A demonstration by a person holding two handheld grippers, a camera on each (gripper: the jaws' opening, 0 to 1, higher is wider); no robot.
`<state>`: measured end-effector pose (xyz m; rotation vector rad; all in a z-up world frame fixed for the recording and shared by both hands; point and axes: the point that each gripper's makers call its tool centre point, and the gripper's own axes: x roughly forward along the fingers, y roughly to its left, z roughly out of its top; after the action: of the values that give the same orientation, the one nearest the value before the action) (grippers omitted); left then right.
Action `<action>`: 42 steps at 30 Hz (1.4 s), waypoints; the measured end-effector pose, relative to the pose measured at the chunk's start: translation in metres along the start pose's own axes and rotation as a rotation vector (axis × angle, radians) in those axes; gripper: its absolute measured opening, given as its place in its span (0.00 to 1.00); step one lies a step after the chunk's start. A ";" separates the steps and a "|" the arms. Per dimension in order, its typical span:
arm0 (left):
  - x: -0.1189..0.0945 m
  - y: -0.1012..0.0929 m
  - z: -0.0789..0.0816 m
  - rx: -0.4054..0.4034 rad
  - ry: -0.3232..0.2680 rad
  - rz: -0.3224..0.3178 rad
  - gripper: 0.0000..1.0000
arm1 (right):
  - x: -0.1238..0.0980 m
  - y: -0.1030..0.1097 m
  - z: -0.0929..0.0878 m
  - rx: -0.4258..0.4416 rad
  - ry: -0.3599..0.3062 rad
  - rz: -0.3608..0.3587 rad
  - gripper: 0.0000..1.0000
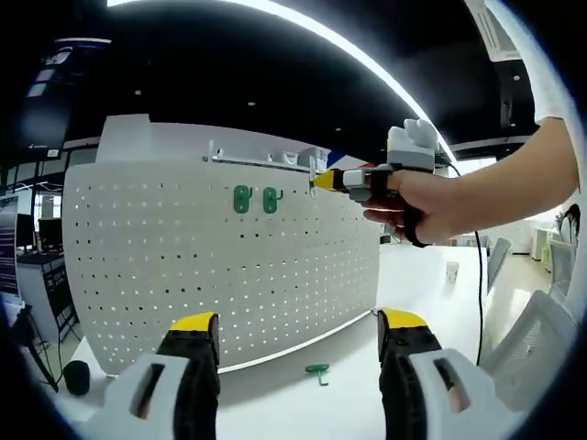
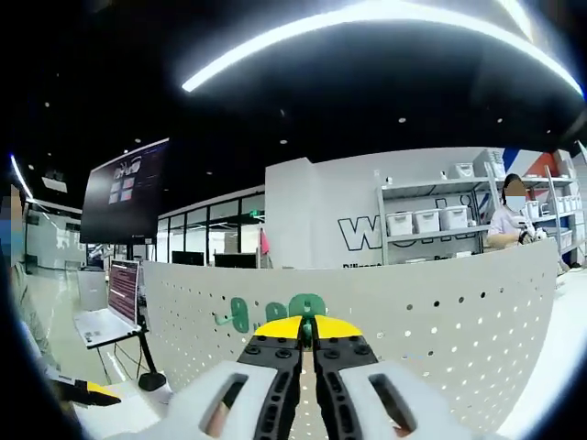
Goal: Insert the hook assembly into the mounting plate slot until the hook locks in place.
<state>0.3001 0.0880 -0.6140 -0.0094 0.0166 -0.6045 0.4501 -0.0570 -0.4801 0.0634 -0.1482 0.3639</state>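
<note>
A white pegboard plate (image 1: 183, 266) stands upright on a white table (image 1: 275, 403). Two green hooks (image 1: 241, 199) (image 1: 271, 200) hang side by side near its top. Another green hook (image 1: 317, 372) lies loose on the table in front of the board. My left gripper (image 1: 298, 323) is open and empty, low in front of the plate. A hand holds my right gripper (image 1: 323, 180) up at the board's top right, beside the hung hooks. In the right gripper view, that gripper (image 2: 307, 330) is shut on a small green hook (image 2: 307, 323), close to the pegboard (image 2: 440, 321) and its mounted hooks (image 2: 240, 314).
A metal rail (image 1: 257, 160) runs along the board's top. A paper cup (image 1: 451, 270) stands on the table at the right, and a dark round object (image 1: 76, 376) sits at the left. A laptop on a stand (image 2: 105, 316) and shelves with bins (image 2: 426, 220) lie beyond.
</note>
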 end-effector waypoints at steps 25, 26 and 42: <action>-0.001 0.008 0.001 0.014 0.008 0.012 0.71 | 0.029 -0.010 -0.008 -0.051 -0.005 -0.042 0.01; -0.001 0.008 0.001 0.015 0.008 0.013 0.71 | 0.029 -0.011 -0.008 -0.048 -0.003 -0.044 0.01; -0.004 0.014 0.004 0.019 0.024 0.024 0.69 | 0.035 -0.014 -0.018 -0.001 0.012 -0.058 0.01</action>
<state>0.3047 0.1017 -0.6099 0.0167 0.0342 -0.5809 0.4895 -0.0563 -0.4926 0.0647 -0.1339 0.3064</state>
